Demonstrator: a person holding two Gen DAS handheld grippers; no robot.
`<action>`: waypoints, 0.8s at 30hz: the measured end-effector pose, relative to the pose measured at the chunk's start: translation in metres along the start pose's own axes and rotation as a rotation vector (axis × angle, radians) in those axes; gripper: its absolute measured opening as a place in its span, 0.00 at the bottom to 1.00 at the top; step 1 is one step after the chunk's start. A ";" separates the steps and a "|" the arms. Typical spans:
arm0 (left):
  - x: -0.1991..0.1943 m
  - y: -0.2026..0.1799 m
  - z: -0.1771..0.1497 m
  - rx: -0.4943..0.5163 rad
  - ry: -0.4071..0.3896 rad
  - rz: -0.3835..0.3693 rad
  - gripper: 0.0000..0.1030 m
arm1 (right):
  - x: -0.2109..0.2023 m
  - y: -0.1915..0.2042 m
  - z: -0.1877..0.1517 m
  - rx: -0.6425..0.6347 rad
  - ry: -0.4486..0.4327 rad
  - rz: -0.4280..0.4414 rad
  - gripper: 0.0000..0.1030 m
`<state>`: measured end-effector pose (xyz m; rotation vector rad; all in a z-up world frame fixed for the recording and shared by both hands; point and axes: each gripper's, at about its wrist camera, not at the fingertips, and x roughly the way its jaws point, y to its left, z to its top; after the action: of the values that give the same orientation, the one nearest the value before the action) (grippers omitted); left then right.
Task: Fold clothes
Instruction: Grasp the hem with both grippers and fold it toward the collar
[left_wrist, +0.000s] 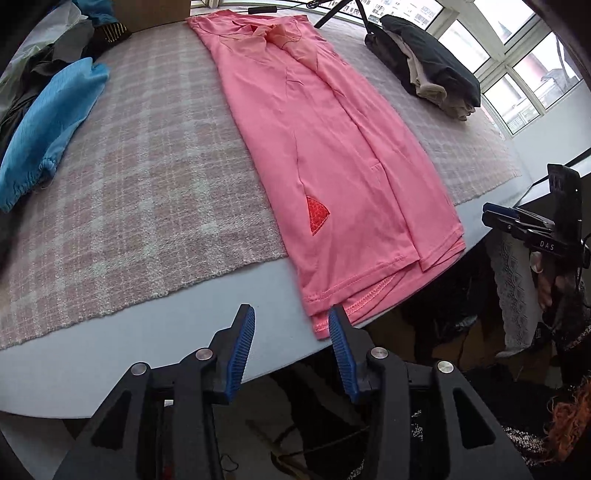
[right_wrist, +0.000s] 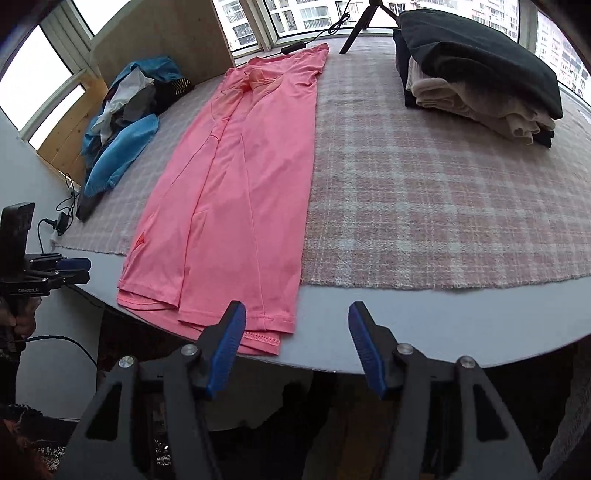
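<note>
Pink garment: lies lengthwise on the bench, its sides folded in to make a long narrow strip; the near hem reaches past the checked cloth and slightly over the bench's near edge.
Red patch: a small mesh triangle near the hem, on the strip's left part.
Checked cloth: pink-and-white, spread over most of the bench under the garment.
Left claw: released — jaws apart with nothing between them, hovering at the bench edge; its right pad is just in front of the hem's near-left corner, and whether it touches cannot be told.
Right claw: released, jaws wide and empty, above the bench edge; its left finger overlaps the hem's right corner in the right wrist view.
Folded stack: dark and beige clothes piled at the far right of the cloth, well apart from the pink garment.
Unfolded heap: blue, white and dark clothes — far left, near a wooden board.
Tripod leg: stands at the far end, before the windows.
</note>
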<state>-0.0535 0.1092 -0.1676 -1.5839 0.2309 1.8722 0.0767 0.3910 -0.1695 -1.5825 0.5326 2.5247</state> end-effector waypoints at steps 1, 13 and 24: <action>0.008 -0.007 0.002 0.007 0.012 -0.004 0.39 | 0.006 0.002 0.001 -0.007 0.002 -0.017 0.56; 0.036 -0.045 0.009 0.083 0.070 0.099 0.37 | 0.041 0.027 0.005 -0.129 0.077 -0.130 0.56; 0.036 -0.054 0.000 0.165 0.070 0.065 0.05 | 0.048 0.042 0.007 -0.235 0.087 -0.031 0.05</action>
<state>-0.0236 0.1642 -0.1864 -1.5467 0.4612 1.7977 0.0380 0.3496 -0.1994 -1.7688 0.2231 2.5851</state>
